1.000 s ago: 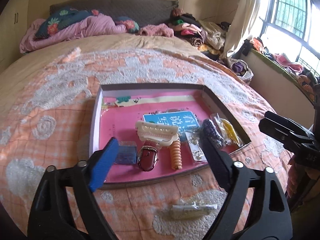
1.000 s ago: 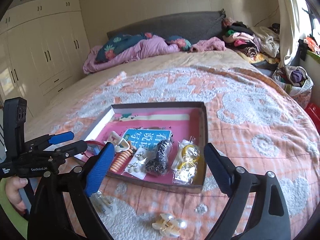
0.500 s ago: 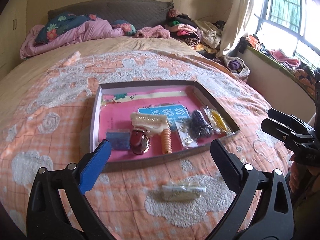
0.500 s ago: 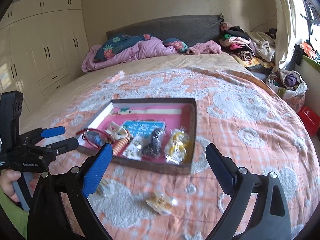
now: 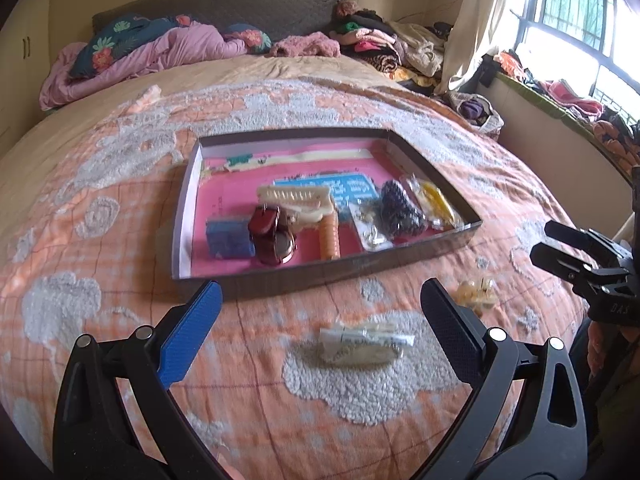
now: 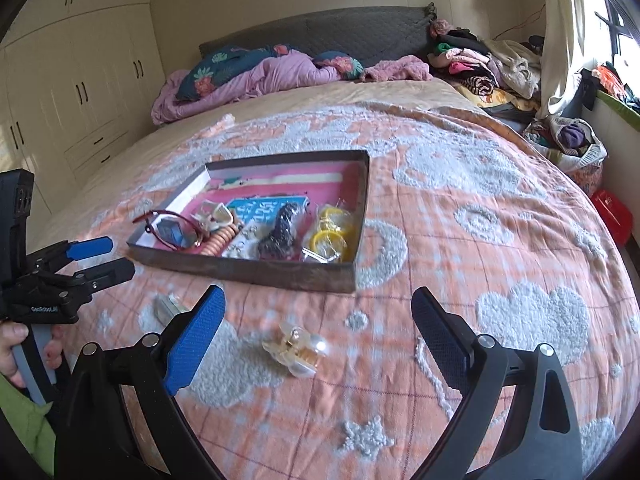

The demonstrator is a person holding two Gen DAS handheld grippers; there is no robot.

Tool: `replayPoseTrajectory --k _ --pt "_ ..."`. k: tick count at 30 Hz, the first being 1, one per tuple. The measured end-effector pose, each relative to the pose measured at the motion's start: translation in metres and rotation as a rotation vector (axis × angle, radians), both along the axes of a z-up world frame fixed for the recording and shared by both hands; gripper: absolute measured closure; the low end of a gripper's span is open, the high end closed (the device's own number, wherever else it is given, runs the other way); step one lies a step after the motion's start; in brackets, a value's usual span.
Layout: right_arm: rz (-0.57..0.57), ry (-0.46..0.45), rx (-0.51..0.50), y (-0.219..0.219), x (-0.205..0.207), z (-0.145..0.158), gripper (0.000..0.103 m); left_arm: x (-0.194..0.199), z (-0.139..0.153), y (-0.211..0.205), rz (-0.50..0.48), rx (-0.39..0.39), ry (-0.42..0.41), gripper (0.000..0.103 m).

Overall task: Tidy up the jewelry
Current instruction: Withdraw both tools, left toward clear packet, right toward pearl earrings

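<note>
A shallow tray [image 5: 320,274] with a pink floor lies on the bed. It holds a red watch [image 5: 272,236], a blue box [image 5: 228,236], a cream hair clip [image 5: 296,200], an orange spiral tie [image 5: 329,236], dark beads [image 5: 396,208] and bagged yellow bangles [image 5: 434,200]. On the bedspread in front of the tray lie a clear packet [image 5: 366,342] and a pearl hair clip [image 6: 298,350]. My left gripper [image 5: 320,288] is open above the packet and holds nothing. My right gripper [image 6: 318,294] is open above the pearl clip, also holding nothing.
The orange and white bedspread [image 6: 480,240] stretches around the tray [image 6: 260,272]. Pink bedding [image 6: 260,76] and piled clothes [image 6: 480,64] lie at the headboard. A hand [image 6: 16,344] holds the left gripper [image 6: 116,258]. The right gripper [image 5: 544,244] shows at the left view's right edge.
Both grippers have drawn back from the tray toward the near part of the bed. The left jaws have widened. The packet and pearl clip now lie between the fingers in view.
</note>
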State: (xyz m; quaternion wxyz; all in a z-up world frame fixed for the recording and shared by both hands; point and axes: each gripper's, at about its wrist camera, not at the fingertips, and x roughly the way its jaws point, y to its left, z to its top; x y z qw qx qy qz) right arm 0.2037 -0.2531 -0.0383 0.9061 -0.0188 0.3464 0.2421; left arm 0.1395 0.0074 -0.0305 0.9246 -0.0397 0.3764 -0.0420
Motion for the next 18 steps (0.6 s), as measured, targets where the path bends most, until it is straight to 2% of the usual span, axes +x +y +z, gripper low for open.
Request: replayPoseTrajectory --k 18 --pt "0.016 0.129 -0.095 0.008 0.022 -0.050 0.010 0.005 -0.059 -0.022 -0.092 0.019 0.161 0.010"
